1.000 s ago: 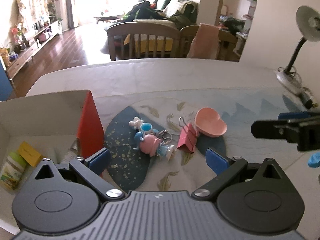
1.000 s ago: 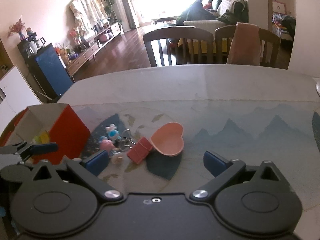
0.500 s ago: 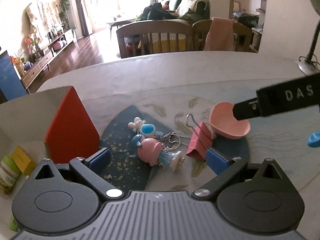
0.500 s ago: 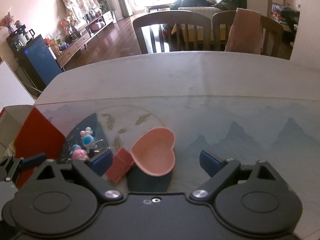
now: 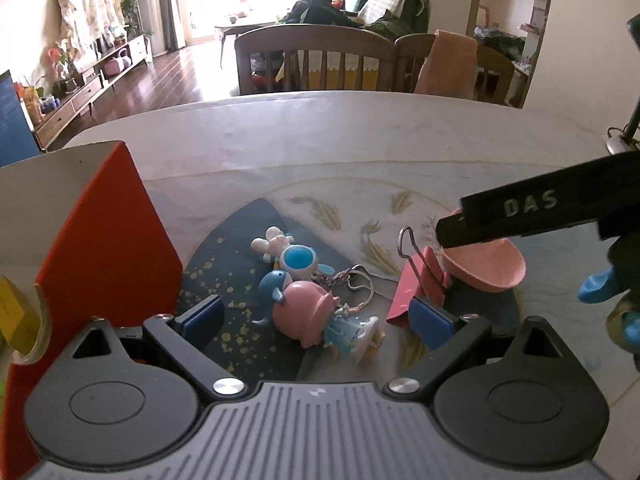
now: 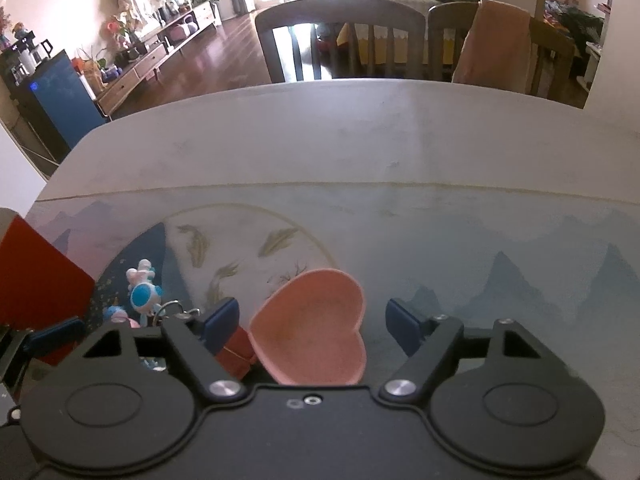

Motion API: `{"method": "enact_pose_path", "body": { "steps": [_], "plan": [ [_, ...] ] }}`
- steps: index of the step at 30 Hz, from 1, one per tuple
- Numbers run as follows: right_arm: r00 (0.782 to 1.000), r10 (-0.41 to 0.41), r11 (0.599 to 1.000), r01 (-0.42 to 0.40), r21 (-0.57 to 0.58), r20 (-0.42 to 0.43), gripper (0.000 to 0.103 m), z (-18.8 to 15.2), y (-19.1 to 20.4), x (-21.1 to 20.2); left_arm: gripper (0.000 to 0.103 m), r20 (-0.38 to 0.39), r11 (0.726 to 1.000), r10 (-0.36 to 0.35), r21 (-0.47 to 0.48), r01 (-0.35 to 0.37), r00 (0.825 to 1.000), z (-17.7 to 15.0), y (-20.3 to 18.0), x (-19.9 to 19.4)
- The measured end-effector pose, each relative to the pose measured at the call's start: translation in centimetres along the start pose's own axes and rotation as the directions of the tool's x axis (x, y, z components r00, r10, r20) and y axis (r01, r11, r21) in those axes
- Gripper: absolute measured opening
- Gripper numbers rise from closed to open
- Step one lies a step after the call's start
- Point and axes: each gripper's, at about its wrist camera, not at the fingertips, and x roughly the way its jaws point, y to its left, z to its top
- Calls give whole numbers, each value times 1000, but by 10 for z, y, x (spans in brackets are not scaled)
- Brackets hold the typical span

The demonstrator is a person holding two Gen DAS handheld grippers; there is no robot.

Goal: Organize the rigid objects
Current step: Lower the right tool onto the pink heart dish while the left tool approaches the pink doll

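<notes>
Left to right: left gripper (image 5: 316, 316) is spread wide around the toy keychain (image 5: 308, 304), not touching. Pink binder clip (image 5: 420, 284) at its 1 o'clock. Right gripper (image 6: 312, 324) is closing around the pink heart dish (image 6: 316, 328), no contact yet.

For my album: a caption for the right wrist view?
Right tool closing around a pink heart-shaped dish on the patterned table.

the right gripper's black finger (image 5: 540, 208) covers the far rim of the pink heart dish (image 5: 486, 266). the red box (image 5: 100, 248) runs off the left edge, its contents mostly hidden. the red binder clip (image 6: 236, 350) is half hidden behind a blue pad.
</notes>
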Motion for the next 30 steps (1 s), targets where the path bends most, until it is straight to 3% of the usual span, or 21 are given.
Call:
{"method": "enact_pose_path", "body": {
  "steps": [6,10,16,19,30],
  "plan": [
    [999,-39,999,39,3,-5,77,5,1,10,98,-2,1000,-21,-4,21,1000,-1,2,5],
    [999,-46,999,47,14,-13,76,5,-2,15,83,-26,999,-37,-27,36,999,-2,4,10],
    [999,-50,999,50,-14,-16,74,2,2,20,76,-38,999,-42,-33,40,998,-4,6,15],
    [999,-44,998,44,-36,-7,66,2,5,19,72,-39,999,-36,-29,34,999,-4,4,15],
    [999,-36,993,36,-112,1,65,-32,5,-6,71,-63,998,-43,-43,41,997,-8,5,3]
  ]
}}
